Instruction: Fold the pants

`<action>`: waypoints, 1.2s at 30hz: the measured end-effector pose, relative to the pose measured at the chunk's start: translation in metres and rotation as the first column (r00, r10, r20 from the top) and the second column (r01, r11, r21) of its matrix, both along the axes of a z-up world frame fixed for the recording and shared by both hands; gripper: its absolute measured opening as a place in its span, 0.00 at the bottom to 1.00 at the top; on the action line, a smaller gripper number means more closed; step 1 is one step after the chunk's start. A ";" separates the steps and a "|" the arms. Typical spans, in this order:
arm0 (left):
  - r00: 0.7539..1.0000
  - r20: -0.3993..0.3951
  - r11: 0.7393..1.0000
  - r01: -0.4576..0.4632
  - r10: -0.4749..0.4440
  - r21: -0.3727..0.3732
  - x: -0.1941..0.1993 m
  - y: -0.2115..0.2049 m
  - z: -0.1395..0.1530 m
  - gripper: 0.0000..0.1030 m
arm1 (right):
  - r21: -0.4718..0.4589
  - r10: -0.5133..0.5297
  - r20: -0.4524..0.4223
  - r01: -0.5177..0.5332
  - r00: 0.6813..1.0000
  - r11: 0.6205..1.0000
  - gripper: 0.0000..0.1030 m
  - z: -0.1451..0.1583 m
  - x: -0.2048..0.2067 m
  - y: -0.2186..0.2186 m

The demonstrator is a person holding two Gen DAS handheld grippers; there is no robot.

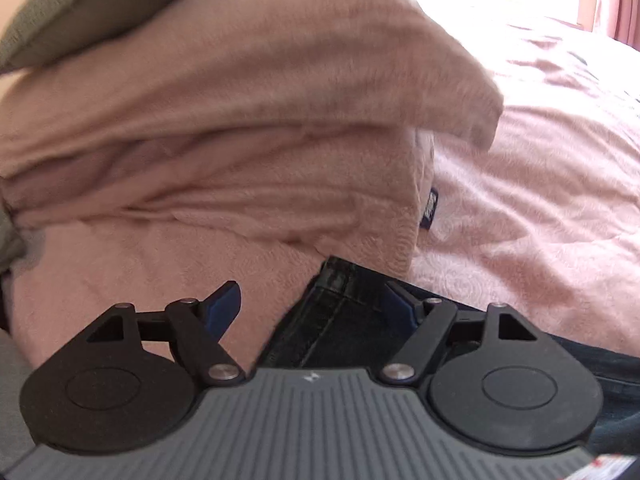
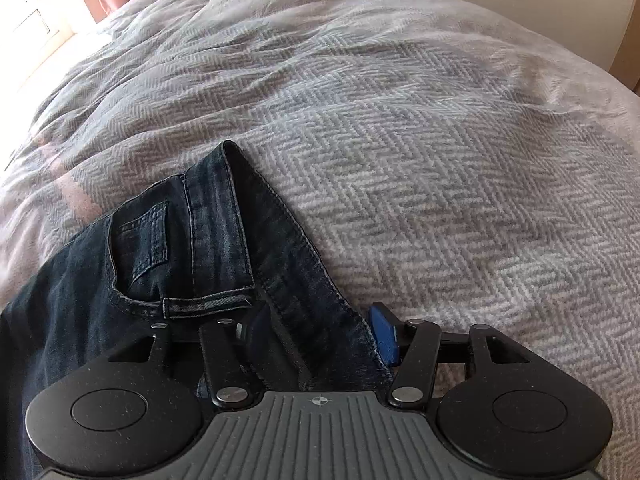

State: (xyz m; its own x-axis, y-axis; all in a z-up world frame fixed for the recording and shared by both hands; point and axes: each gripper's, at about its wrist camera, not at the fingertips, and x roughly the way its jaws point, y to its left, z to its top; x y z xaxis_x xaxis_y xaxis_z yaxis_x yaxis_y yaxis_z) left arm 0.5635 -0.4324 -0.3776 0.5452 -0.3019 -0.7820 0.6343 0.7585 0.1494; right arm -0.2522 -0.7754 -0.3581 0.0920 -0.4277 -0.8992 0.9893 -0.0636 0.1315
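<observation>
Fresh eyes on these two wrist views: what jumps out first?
The dark denim jeans: in the right wrist view their waistband end, with a belt loop and pocket, lies on the grey herringbone bedspread and runs between the right gripper's spread blue pads. In the left wrist view a big pink pillow fills the frame behind the left gripper, which stands open with a seamed edge of the jeans between its fingers.

We've got loads of open herringbone bedspread (image 2: 420, 152) ahead and right of the right gripper (image 2: 320, 332). On the left side, that stack of pink pillows (image 1: 224, 128) walls off the way just past the jeans (image 1: 320, 320).
</observation>
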 end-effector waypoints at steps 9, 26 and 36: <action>0.973 0.228 0.970 0.091 -0.038 -0.227 -0.020 0.004 0.062 0.10 | -0.005 -0.009 -0.048 0.009 0.999 1.000 0.53 -0.002 0.008 -0.003; 0.972 0.108 0.974 -0.199 0.210 -0.107 -0.068 0.008 0.065 0.51 | -0.092 0.077 0.105 -0.067 0.991 0.993 0.54 0.024 -0.029 0.005; 0.945 -0.152 0.953 -0.300 0.289 -0.053 -0.291 0.091 0.082 0.51 | -0.094 0.404 0.369 -0.399 0.837 0.912 0.54 0.025 -0.062 -0.016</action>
